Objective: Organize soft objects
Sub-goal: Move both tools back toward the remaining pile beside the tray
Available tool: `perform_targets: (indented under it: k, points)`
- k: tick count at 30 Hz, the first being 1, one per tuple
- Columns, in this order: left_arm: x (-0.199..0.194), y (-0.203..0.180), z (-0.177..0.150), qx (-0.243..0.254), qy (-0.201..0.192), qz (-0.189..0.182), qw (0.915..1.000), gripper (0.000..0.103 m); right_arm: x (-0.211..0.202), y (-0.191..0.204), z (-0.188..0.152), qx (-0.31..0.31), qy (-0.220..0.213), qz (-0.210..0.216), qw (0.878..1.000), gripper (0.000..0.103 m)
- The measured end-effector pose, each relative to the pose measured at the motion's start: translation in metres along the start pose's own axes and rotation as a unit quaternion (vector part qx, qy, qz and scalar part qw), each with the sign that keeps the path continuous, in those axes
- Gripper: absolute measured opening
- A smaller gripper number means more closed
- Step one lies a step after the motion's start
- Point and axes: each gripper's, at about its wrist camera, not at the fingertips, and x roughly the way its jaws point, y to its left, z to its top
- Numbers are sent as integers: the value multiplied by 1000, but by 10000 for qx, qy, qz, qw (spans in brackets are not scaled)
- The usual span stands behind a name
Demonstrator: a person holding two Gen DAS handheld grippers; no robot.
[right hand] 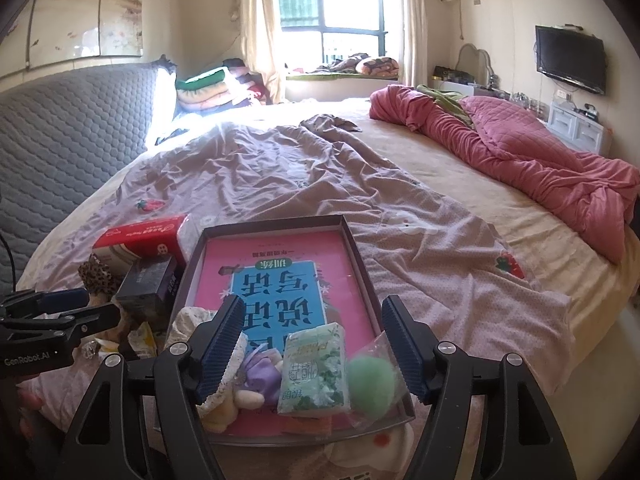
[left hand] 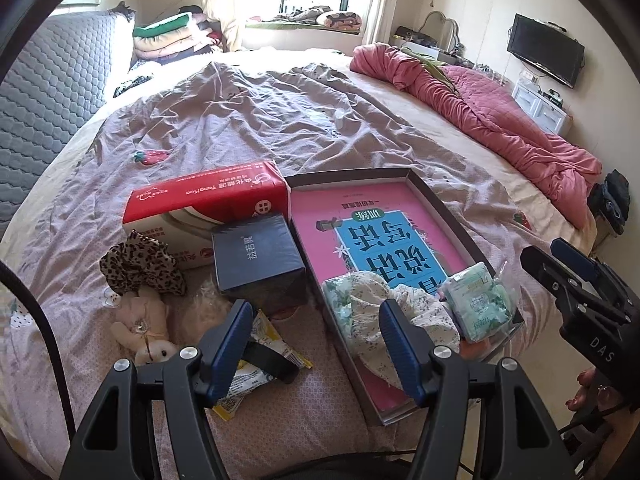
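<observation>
A shallow dark box (left hand: 448, 216) (right hand: 360, 264) with a pink book inside lies on the bed. At its near end lie a floral cloth (left hand: 368, 312) (right hand: 188, 320), a green tissue pack (left hand: 476, 300) (right hand: 314, 368), a green pom-pom in a clear bag (right hand: 372, 382) and a purple soft toy (right hand: 262, 374). Left of the box lie a leopard scrunchie (left hand: 138, 266) (right hand: 98, 276) and a beige plush toy (left hand: 140, 328). My left gripper (left hand: 316, 350) is open and empty, over the box's left edge. My right gripper (right hand: 314, 346) is open and empty above the box's near end.
A red tissue box (left hand: 204, 204) (right hand: 136, 236), a dark blue box (left hand: 258, 256) (right hand: 148, 284) and yellow snack packets (left hand: 264, 344) lie left of the dark box. A pink quilt (left hand: 500, 112) (right hand: 520, 156) is bunched at the far right. A grey headboard (left hand: 44, 92) is on the left.
</observation>
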Motion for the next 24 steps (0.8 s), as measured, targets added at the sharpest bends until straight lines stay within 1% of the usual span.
perform_targets:
  k: [12,18,24]
  points:
    - [-18,29,-5,-211,-39,209,9996,65,-13,37,8,-381,-61,214,9990,73]
    - [-30,44,-8,-363,-124,286,9989,65,-18,58,9,-617,-56,318,9976,73]
    - [-39,61,-11,-479,-155,425,9978,65,-28,71,15,-738,-162,385,9964,73]
